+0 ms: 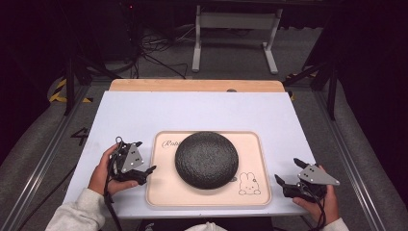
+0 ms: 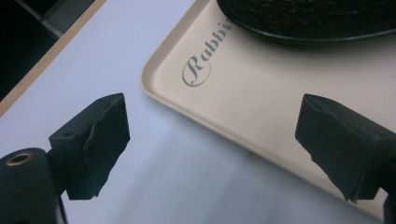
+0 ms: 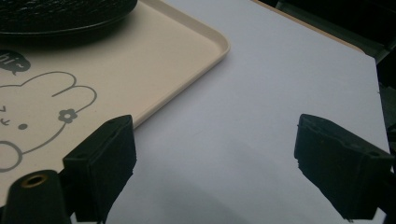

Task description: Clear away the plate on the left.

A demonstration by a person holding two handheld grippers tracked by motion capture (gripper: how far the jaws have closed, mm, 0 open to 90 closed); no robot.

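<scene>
A cream tray [image 1: 159, 187] with a rabbit drawing [image 1: 248, 183] lies at the table's near middle. A black rough-textured dome [image 1: 206, 159] rests on it. My left gripper [image 1: 145, 156] is open at the tray's left edge, held in a hand; in the left gripper view its jaws straddle the tray's rim [image 2: 159, 95], near the printed word [image 2: 201, 63]. My right gripper [image 1: 287, 172] is open just right of the tray, over bare white table [image 3: 261, 107]. In the right gripper view the tray's corner [image 3: 219, 44] and the rabbit drawing [image 3: 42, 116] lie to the left.
The white table top [image 1: 144, 110] has a wooden strip [image 1: 192, 85] along its far edge. Beyond it stand a white frame [image 1: 235, 29] and cables [image 1: 154, 45] on a grey floor. Metal rails [image 1: 43, 144] run along both sides.
</scene>
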